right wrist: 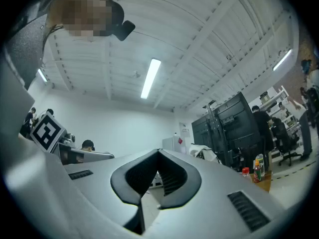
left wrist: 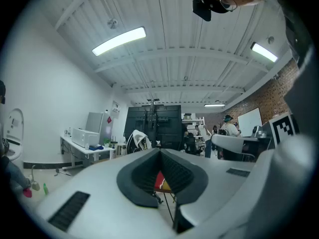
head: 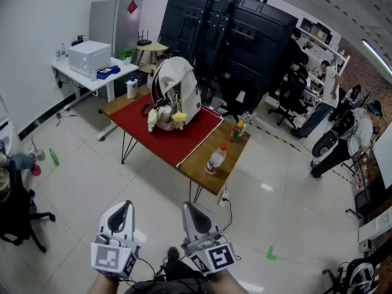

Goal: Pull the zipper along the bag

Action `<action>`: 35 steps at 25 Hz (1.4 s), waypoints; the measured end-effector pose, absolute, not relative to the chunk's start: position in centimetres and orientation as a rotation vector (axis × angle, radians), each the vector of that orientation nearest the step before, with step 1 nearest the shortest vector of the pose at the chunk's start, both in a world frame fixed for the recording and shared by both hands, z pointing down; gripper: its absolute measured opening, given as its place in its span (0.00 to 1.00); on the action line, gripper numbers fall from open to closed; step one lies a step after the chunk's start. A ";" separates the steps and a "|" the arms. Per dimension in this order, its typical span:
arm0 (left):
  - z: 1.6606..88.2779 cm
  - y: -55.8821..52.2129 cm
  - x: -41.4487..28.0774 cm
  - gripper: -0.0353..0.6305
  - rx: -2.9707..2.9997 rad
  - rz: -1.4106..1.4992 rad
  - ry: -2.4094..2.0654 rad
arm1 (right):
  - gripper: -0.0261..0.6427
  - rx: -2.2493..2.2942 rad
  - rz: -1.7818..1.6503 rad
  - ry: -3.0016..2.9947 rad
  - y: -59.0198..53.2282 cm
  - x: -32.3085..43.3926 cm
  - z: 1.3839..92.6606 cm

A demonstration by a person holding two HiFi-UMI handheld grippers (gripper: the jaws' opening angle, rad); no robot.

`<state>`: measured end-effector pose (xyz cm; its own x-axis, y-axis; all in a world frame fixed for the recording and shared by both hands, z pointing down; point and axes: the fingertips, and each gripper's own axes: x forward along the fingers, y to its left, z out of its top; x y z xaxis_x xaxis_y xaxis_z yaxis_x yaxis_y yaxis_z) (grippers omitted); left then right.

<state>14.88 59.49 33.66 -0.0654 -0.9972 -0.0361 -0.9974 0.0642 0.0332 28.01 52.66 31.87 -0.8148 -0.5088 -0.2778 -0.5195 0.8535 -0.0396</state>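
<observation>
Approach step — left tool (head: 124,209) and right tool (head: 193,211) were held shut, empty; the white fabric backpack (head: 179,89), seemingly unzipped, was yet to be reached.

An office-like lab: desk chairs (head: 288,95), shelves (head: 318,34), a whiteboard (left wrist: 249,121), tall black display stands (head: 239,41), ceiling strip lights (left wrist: 118,40).

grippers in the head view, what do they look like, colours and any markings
Both are pale grey shells that taper to a point. The left claw and right claw are each lined with dark ribbed pads. Behind each sits a cube with black-and-white square markers. A thin black cable trails between them.
</observation>
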 end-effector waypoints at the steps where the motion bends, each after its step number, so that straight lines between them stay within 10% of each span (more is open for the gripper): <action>1: 33.8 59.4 14.5 0.10 -2.134 0.080 2.305 | 0.06 -0.775 0.044 2.754 52.2 27.8 32.1; 35: 36.0 23.3 -0.6 0.10 -2.081 -0.064 2.307 | 0.06 -0.698 0.033 2.745 15.7 11.5 34.1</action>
